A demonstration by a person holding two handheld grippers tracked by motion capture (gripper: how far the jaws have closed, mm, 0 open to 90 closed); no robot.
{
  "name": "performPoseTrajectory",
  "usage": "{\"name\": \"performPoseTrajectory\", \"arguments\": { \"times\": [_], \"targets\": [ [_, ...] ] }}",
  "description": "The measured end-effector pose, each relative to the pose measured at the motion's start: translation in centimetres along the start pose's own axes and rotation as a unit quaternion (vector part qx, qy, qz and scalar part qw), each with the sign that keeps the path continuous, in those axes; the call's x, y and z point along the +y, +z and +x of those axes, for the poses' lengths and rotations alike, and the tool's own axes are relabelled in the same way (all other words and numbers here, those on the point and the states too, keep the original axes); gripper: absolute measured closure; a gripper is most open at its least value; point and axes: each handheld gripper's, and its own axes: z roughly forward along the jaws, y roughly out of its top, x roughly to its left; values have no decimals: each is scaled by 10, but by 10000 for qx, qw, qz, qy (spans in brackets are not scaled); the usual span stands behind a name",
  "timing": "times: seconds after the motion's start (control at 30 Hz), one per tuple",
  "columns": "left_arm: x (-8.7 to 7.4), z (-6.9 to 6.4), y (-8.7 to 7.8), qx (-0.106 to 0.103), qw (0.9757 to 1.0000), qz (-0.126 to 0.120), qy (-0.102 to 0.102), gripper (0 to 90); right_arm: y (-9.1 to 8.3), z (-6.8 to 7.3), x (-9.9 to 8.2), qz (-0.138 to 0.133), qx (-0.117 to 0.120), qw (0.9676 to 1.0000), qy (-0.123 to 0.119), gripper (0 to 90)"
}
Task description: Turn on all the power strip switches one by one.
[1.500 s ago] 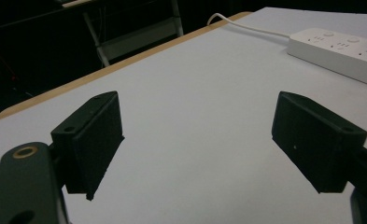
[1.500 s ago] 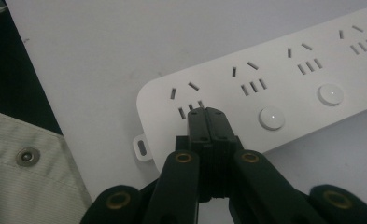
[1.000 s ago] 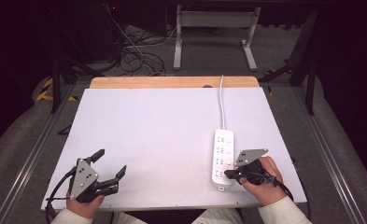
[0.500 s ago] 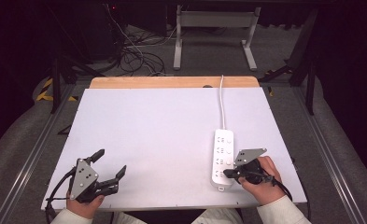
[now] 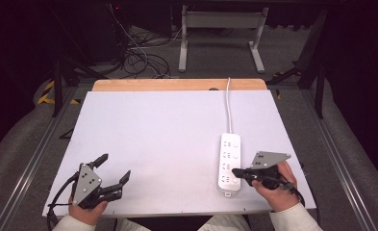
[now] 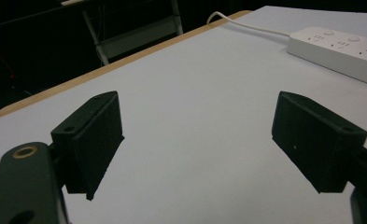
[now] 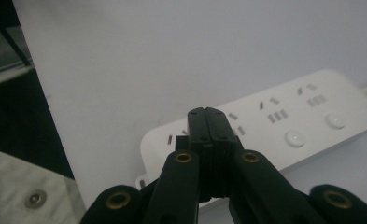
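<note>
right gripper (image 5: 238, 172): jaws clenched together, gripping nothing, tips sitting over near end of white plastic power strip (image 5: 229, 162)
left gripper (image 5: 113, 169): jaws spread, released, resting on white table (image 5: 167, 130)

A white power strip (image 5: 229, 162) lies flat on the white counter (image 5: 167, 139), near its right front corner. It is long and thin, and it points from front to back. It has rows of small plug holes and round white buttons (image 7: 295, 137) on top. Its white cord (image 5: 227, 103) runs straight from the far end to the counter's back edge.
</note>
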Motion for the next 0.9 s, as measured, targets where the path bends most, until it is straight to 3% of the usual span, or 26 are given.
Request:
{"name": "performPoseTrajectory", "arguments": {
  "times": [0.17, 0.6, 0.63, 0.9],
  "targets": [
    [0, 0, 0, 3, 10000, 0, -3, 167, -6, 2, 10, 95, -97, 9998, -174, 900],
    [1, 0, -2, -25, 10000, -9, -23, 165, -3, 6, 11, -31, -67, 9999, -152, 897],
    [1, 0, -2, -33, 10000, -11, -46, 165, -2, 7, 12, -64, -60, 9998, -154, 805],
    [3, 1, -4, -89, 9999, -19, -99, 162, -4, 6, 19, -456, -143, 9988, -109, 593]
  ]
}}
